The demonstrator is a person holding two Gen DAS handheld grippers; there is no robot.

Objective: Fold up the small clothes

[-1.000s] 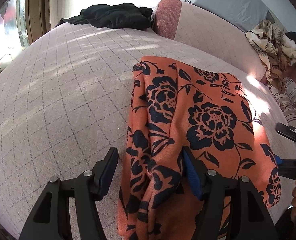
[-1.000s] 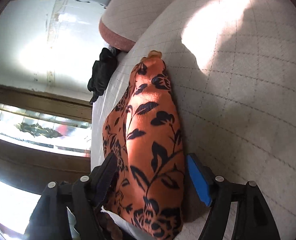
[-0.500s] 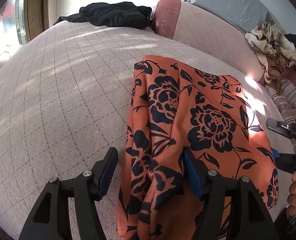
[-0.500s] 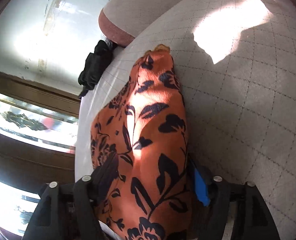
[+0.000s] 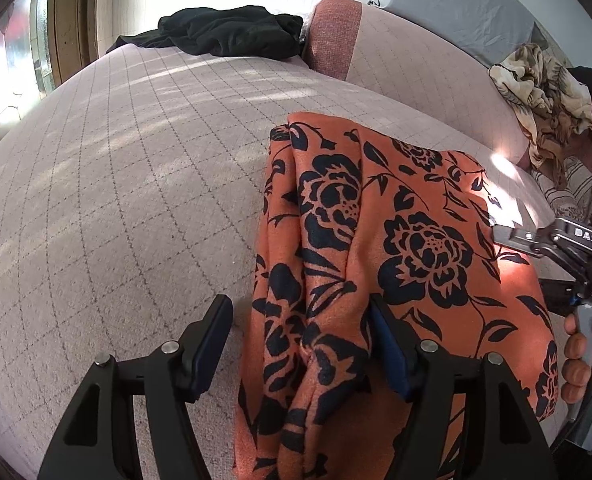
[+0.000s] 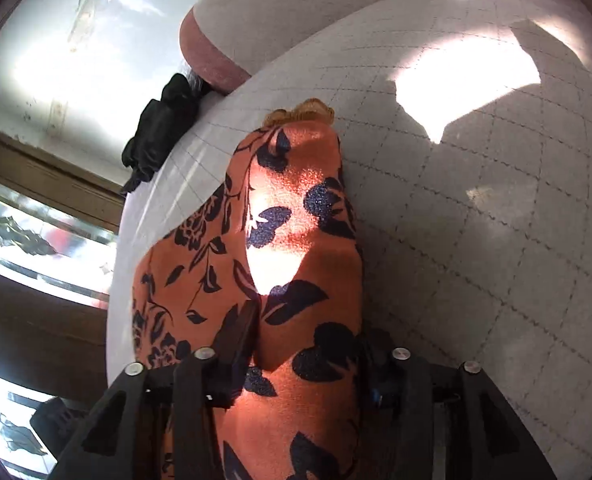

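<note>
Orange floral garment [image 5: 396, 256] lies partly folded on quilted pink mattress [image 5: 116, 200], centre toward 4 o'clock in left wrist view. Left gripper [image 5: 300, 340]: fingers apart, straddling bunched near edge, cloth touching right finger only; likely poised to pinch edge for next fold. Right gripper [image 6: 308, 344]: fingers closing on thick fold, seemingly squeezing it; full clamp uncertain. Black clothing [image 5: 224, 32] at 12 o'clock, well apart.
</note>
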